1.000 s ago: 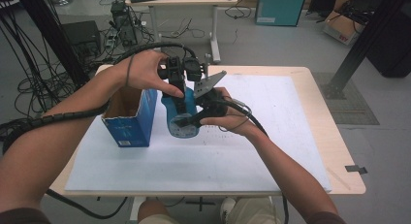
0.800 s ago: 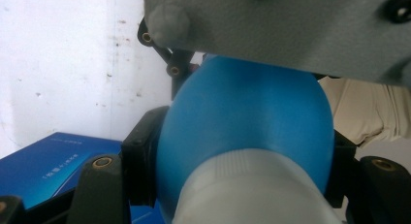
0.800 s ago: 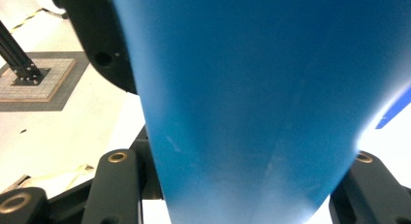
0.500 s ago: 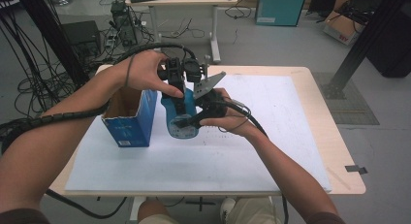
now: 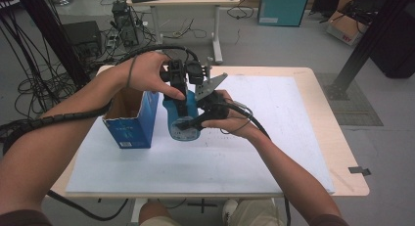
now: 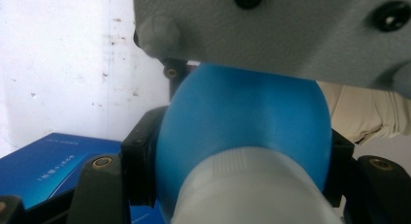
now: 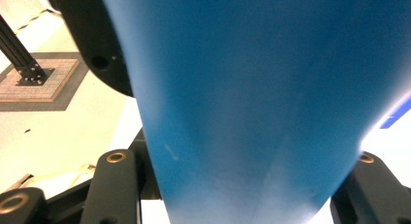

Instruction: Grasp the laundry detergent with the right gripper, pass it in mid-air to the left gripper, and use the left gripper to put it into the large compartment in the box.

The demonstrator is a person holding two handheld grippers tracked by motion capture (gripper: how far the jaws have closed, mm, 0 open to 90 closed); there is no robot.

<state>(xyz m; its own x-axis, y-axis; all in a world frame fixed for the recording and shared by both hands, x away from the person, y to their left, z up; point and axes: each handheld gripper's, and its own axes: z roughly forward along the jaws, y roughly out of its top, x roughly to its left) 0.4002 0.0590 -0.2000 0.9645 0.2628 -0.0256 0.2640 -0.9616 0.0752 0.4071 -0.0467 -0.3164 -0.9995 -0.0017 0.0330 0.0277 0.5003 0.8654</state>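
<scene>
A blue bottle [image 5: 182,125] with a pale cap [image 6: 252,190] hangs just above the white sheet, held from two sides. My left gripper [image 5: 181,101] comes down from above and is shut on its upper part; in the left gripper view the black jaws press both flanks of the bottle [image 6: 242,122]. My right gripper [image 5: 188,123] reaches in from the right and is shut on the body, which stands between its jaws as a wide blue surface [image 7: 242,88]. The right gripper's grey plate [image 6: 291,30] sits close above the bottle.
An open blue carton [image 5: 131,121] stands upright on the white sheet [image 5: 274,152] just left of the bottle, and its side shows in the left gripper view [image 6: 48,161]. Cables trail from both grippers. A desk and black frame posts stand beyond the table.
</scene>
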